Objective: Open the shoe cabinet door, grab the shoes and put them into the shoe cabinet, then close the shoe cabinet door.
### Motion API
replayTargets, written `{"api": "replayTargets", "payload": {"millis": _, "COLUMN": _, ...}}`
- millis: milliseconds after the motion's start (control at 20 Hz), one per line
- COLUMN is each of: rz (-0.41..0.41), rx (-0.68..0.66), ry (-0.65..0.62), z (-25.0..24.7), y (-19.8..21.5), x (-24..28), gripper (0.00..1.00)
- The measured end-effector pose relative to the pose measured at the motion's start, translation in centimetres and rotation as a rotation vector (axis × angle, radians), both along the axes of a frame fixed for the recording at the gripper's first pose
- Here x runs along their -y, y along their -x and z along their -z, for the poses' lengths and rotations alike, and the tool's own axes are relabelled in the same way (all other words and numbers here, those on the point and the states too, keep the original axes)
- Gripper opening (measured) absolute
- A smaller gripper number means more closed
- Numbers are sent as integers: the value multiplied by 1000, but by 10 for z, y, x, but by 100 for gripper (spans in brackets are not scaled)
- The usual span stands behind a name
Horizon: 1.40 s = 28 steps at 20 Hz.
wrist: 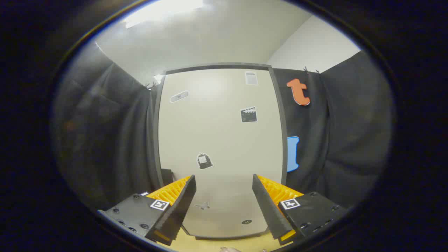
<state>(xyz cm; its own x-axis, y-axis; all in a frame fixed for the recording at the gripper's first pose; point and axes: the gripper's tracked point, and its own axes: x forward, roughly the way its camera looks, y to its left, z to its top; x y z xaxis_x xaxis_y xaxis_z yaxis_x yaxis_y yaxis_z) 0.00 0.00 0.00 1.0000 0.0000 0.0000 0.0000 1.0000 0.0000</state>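
The shoe cabinet door [218, 140] is a tall pale panel in a dark frame, shut, straight ahead of me and beyond my fingers. Several small stickers dot its face. My gripper [224, 180] stands open with nothing between its fingers, aimed at the door's lower half. A small dark oval mark [246, 222] lies near the door's bottom edge, between my fingers.
Black cloth [115, 140] hangs on both sides of the cabinet. A strip of light wooden floor [217, 245] runs under the door's bottom edge. A white wall and ceiling [217, 35] rise above the cabinet.
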Motion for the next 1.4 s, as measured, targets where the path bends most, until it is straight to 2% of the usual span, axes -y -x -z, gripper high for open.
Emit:
{"api": "replayTargets", "payload": {"millis": 150, "rz": -12, "rx": 6, "ry": 19, "z": 1, "y": 7, "x": -5, "gripper": 98}}
{"api": "replayTargets", "payload": {"millis": 550, "rz": 76, "rx": -31, "ry": 9, "z": 14, "y": 17, "x": 13, "gripper": 98}}
{"api": "replayTargets", "payload": {"millis": 700, "rz": 79, "rx": 11, "ry": 17, "z": 8, "y": 19, "x": 6, "gripper": 97}}
{"api": "replayTargets", "payload": {"millis": 1200, "rz": 93, "rx": -18, "ry": 40, "z": 19, "y": 10, "x": -13, "gripper": 97}}
{"api": "replayTargets", "payload": {"millis": 1400, "rz": 63, "rx": -26, "ry": 23, "z": 27, "y": -3, "x": -39, "gripper": 97}}
